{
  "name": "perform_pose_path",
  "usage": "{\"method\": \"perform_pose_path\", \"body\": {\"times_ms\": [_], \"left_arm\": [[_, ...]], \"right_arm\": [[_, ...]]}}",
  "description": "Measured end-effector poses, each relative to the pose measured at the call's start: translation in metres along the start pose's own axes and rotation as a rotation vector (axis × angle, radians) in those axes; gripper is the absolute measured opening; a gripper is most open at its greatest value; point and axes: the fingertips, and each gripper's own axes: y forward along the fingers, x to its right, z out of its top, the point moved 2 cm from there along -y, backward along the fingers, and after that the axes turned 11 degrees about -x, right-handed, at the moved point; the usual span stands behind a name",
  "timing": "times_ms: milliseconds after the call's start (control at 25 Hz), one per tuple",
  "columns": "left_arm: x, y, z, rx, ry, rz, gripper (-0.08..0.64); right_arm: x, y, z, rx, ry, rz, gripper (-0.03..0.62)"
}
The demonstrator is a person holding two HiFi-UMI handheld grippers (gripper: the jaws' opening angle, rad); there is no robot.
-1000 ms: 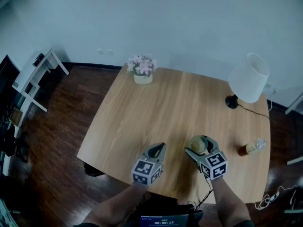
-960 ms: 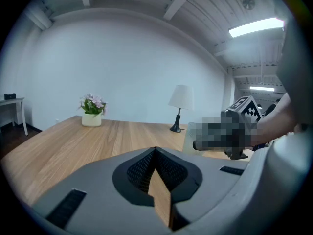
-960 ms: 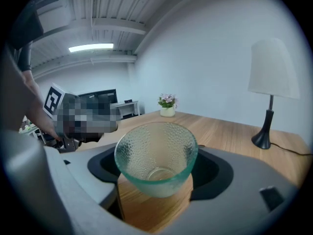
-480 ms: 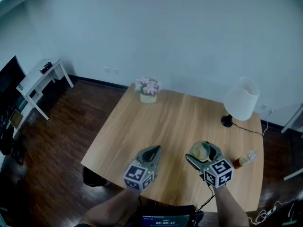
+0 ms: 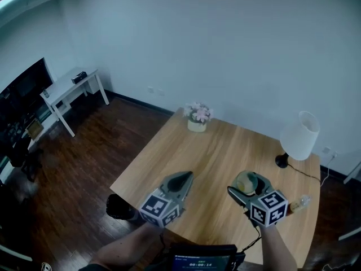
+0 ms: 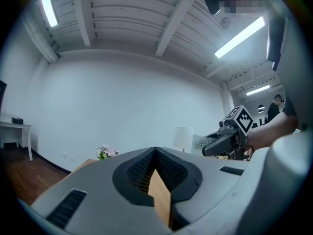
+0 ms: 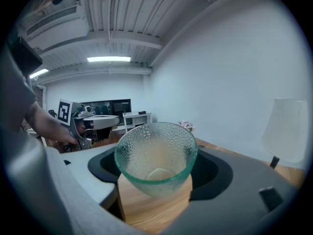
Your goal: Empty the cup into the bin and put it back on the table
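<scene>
The right gripper [image 5: 247,185] is gripping the glass cup [image 7: 155,153] above the table's [image 5: 214,148] near edge. The left gripper [image 5: 181,179] is hovering there too, jaws clenched empty.

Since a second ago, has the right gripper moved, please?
Yes: the right gripper, gripping the cup, has drawn right toward the bottle in the head view.

One desk [image 5: 214,157], one cup [image 7: 156,153], one lamp [image 5: 299,136], one bottle [image 5: 299,204], one flowerpot [image 5: 197,125], one side table [image 5: 70,86], two grippers [image 5: 183,177] [image 5: 246,184].

Right gripper [image 5: 247,181] holds cup [image 5: 243,183] — over table [image 5: 217,148].
</scene>
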Motion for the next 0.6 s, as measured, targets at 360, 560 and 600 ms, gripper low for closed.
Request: {"method": "perform_pose_path", "body": {"times_ms": [360,560,600], "left_arm": [[-0.011,-0.065,0.006,-0.026,0.026,0.146,-0.006],[-0.027,-0.102,0.001,-0.033,0.029,0.236,-0.006],[-0.030,-0.111,0.000,-0.030,0.028,0.251,-0.006]], "right_arm": [[-0.033,0.013,0.027,-0.037,-0.079,0.144,0.397],[-0.056,0.040,0.039,-0.054,-0.130,0.210,0.397],[-0.065,0.045,0.041,-0.061,-0.143,0.222,0.397]]}}
